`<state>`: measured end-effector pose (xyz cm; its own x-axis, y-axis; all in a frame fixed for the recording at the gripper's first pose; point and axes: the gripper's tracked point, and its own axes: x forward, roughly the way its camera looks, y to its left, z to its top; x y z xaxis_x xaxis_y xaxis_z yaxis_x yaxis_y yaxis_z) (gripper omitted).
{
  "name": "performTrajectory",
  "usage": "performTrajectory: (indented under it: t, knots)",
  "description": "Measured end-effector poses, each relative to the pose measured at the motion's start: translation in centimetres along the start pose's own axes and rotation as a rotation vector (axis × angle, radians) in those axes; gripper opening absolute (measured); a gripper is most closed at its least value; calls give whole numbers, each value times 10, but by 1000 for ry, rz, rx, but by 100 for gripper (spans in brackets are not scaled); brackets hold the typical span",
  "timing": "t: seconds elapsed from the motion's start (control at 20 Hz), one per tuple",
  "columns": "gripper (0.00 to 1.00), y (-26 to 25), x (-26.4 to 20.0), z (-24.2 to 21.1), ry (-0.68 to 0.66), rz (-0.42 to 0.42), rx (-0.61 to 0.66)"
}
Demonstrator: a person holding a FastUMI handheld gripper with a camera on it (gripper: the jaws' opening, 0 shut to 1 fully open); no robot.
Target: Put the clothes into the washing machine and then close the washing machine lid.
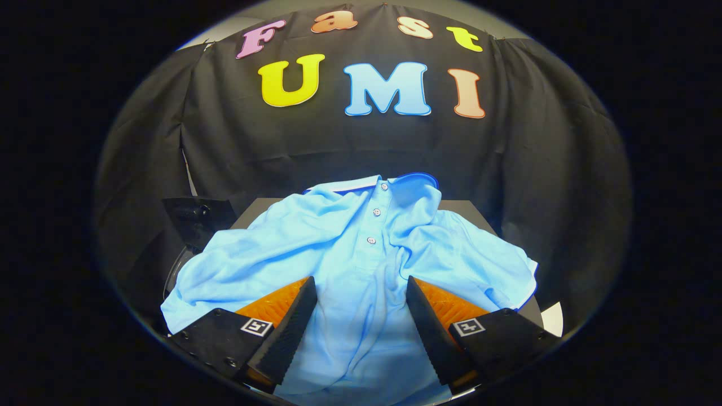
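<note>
The gripper (361,316) stands wide open, its two fingers spread well apart with nothing pinched; cloth lies in the gap between them, and whether the fingertips rest on it or hang just over it cannot be told.

That cloth is the one garment here, a light blue short-sleeved polo shirt (350,254) of soft knit fabric, spread rumpled from between the fingers out to its collar beyond them. Three small buttons (376,212) run up its placket just ahead of the gap, and a white-edged collar sits at the far end. The shirt covers most of a dark flat-topped box (468,210), which I take to be the washing machine, its corners showing past the shoulders. Left of the left finger a dark raised panel (197,217) stands up, perhaps the opened lid, though that is uncertain.

From here a shallow pinch could catch only a single thin layer, so the fabric may slip free on the lift. The sleeves trail wide on both sides and could snag on the rim or drape outside, blocking the lid from shutting.
</note>
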<state>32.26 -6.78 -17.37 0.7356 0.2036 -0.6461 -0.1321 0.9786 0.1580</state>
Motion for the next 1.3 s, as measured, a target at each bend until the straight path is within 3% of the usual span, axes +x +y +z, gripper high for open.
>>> performTrajectory:
  t: [0.15,0.3,0.55,0.95,1.3]
  knots:
    - [92,2,1,-4,36,4,12]
    - [92,8,-2,-1,52,13,5]
    - [2,7,-4,4,38,0,12]
    - [2,10,-4,7,20,11,52]
    - [2,11,-37,49,-60,61,121]
